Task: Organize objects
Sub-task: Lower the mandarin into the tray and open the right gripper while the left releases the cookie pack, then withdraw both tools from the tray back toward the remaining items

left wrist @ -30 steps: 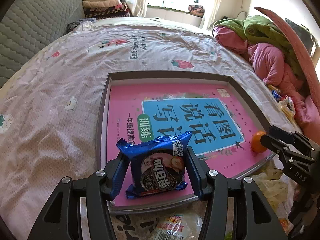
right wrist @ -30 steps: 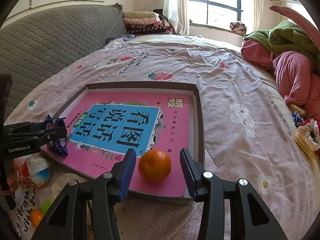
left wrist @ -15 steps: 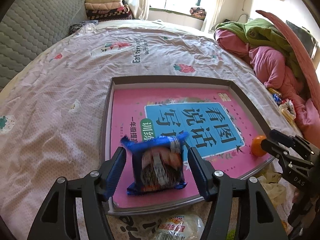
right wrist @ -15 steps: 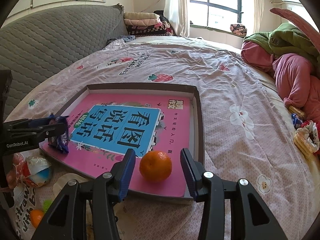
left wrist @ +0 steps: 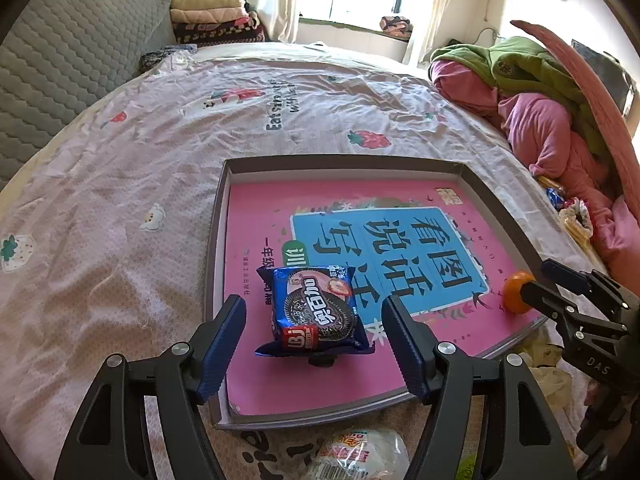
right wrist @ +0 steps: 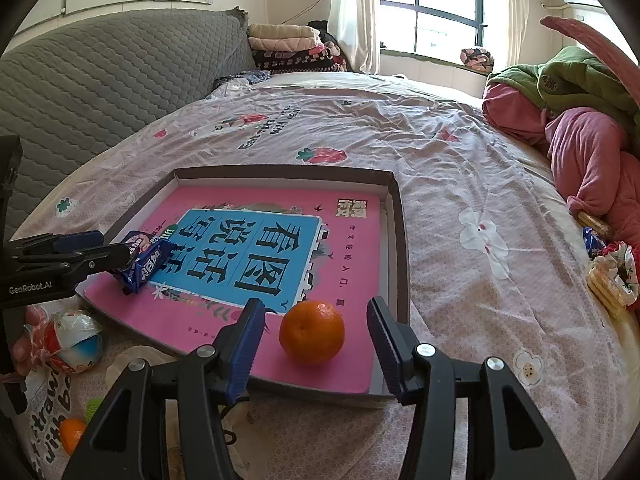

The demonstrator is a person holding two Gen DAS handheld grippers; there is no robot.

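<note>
a: left wrist view. left gripper (left wrist: 314,334) has its jaws opening, pads clear of the cookie packet (left wrist: 316,312) on both sides, nothing held. the packet lies flat on the pink book (left wrist: 320,384), near corner of the tray (left wrist: 216,256), label up.

b: why there?

a: my read, the tray is the collecting spot and the book is its floor, so the snack got dropped on it. packet's long axis runs roughly away from the camera, sealed ends near and far, slightly skewed.

b: right wrist view?

a: right gripper (right wrist: 316,340) is also opening, with the orange (right wrist: 312,332) sitting between the fingers (right wrist: 246,344), gap on each side, so not gripped. it rests on the book at the tray's near right corner, just inside the rim (right wrist: 400,240).

b: orientation?

a: round, no real long axis; stem dimple faces toward the camera. the packet (right wrist: 144,264) shows at the tray's left edge, by the other gripper (right wrist: 72,258).
</note>
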